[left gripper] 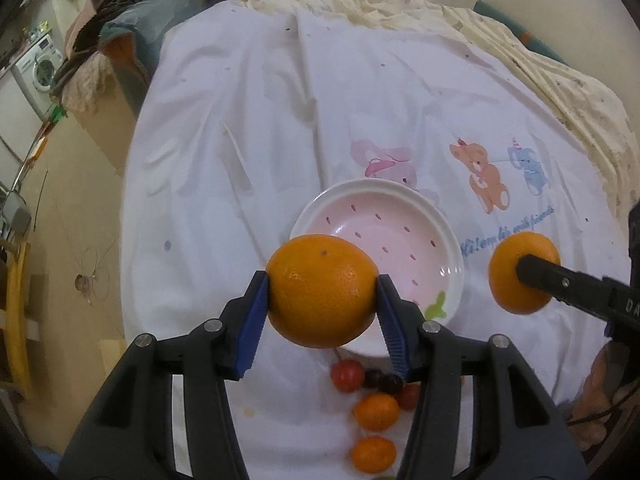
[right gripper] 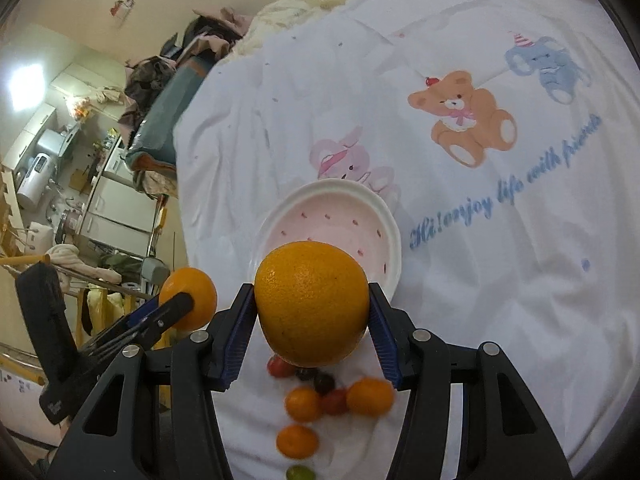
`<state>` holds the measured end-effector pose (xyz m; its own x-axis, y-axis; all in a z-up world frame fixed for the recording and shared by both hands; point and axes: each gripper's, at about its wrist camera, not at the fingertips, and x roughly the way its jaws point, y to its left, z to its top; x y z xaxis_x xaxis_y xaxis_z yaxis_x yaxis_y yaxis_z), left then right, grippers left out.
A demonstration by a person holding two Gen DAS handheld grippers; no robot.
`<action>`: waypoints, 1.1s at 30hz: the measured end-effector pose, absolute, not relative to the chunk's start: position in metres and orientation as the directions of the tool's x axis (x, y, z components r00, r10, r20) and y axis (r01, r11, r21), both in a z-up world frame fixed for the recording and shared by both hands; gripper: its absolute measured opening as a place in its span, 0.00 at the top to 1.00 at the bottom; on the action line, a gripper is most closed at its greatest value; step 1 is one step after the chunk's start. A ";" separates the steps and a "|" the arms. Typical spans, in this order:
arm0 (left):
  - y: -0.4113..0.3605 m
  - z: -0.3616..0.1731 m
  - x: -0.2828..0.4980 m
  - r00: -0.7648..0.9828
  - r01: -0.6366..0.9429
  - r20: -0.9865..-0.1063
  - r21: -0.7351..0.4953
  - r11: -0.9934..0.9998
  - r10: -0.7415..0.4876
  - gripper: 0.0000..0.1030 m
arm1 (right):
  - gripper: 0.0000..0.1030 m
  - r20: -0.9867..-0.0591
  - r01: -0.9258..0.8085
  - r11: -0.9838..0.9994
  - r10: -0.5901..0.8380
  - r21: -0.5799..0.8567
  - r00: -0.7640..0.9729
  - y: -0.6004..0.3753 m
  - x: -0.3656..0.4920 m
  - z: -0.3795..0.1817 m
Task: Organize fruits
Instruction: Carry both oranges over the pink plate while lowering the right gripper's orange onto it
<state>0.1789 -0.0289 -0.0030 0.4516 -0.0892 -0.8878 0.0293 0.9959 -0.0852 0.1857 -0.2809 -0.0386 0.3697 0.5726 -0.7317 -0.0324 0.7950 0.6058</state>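
Observation:
My left gripper (left gripper: 322,294) is shut on a large orange (left gripper: 320,276), its blue pads pressing both sides, held above the near rim of a pink-and-white plate (left gripper: 362,192). My right gripper (right gripper: 312,306) is shut on a second large orange (right gripper: 310,288), also held over the plate (right gripper: 332,188), which has nothing in it. Each view shows the other gripper's orange from the side: one at the right (left gripper: 508,280), one at the left (right gripper: 200,292). Small tangerines (left gripper: 376,412) (right gripper: 370,396), cherry tomatoes (left gripper: 347,376) and dark grapes (right gripper: 323,382) lie on the cloth below the grippers.
The white cloth (left gripper: 280,120) with printed cartoon animals covers a rounded surface that drops off at the left edge. A heap of clothes (left gripper: 120,8) sits beyond it, and a washing machine (left gripper: 40,68) stands far left. A person's hand (left gripper: 600,400) shows at the lower right.

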 end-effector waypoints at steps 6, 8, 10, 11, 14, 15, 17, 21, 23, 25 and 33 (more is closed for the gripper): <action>-0.035 -0.029 0.200 0.427 0.046 -0.900 -0.071 0.996 -0.084 0.53 | 0.45 -0.769 -0.027 0.804 0.577 0.594 0.273 -0.266 0.226 -0.075; -0.036 -0.040 0.207 0.403 0.053 -0.906 -0.117 0.992 -0.129 0.53 | 0.45 -0.774 -0.018 0.800 0.585 0.600 0.243 -0.261 0.236 -0.087; -0.037 -0.050 0.215 0.381 0.049 -0.912 -0.143 0.988 -0.151 0.53 | 0.45 -0.776 -0.028 0.801 0.588 0.598 0.230 -0.255 0.245 -0.093; -0.038 -0.053 0.218 0.376 0.048 -0.914 -0.148 0.988 -0.155 0.53 | 0.45 -0.777 -0.031 0.802 0.587 0.597 0.227 -0.253 0.249 -0.095; -0.044 -0.060 0.226 0.380 0.076 -0.911 -0.142 0.987 -0.160 0.53 | 0.45 -0.768 -0.022 0.788 0.606 0.616 0.210 -0.248 0.264 -0.106; -0.046 -0.062 0.229 0.382 0.081 -0.911 -0.136 0.987 -0.156 0.53 | 0.45 -0.767 -0.022 0.786 0.608 0.617 0.206 -0.247 0.268 -0.108; -0.045 -0.068 0.235 0.371 0.077 -0.915 -0.137 0.988 -0.156 0.53 | 0.45 -0.766 -0.023 0.785 0.610 0.619 0.202 -0.243 0.276 -0.112; -0.043 -0.082 0.247 0.340 0.056 -0.926 -0.156 0.986 -0.165 0.53 | 0.45 -0.764 -0.020 0.778 0.620 0.628 0.178 -0.236 0.293 -0.125; -0.044 -0.086 0.253 0.335 0.056 -0.925 -0.168 0.984 -0.177 0.53 | 0.45 -0.760 -0.012 0.772 0.629 0.636 0.165 -0.232 0.300 -0.132; -0.047 -0.088 0.257 0.337 0.064 -0.922 -0.179 0.982 -0.190 0.53 | 0.45 -0.759 -0.009 0.769 0.632 0.639 0.155 -0.228 0.306 -0.138; -0.053 -0.091 0.265 0.353 0.052 -0.918 -0.175 0.983 -0.182 0.52 | 0.42 -0.755 -0.006 0.766 0.636 0.643 0.158 -0.229 0.318 -0.141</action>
<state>0.2653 -0.0535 -0.0909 0.3531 -0.1821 -0.9177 0.0516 0.9832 -0.1752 0.3180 -0.2293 -0.1412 0.1582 0.6359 -0.7554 -0.0056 0.7656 0.6433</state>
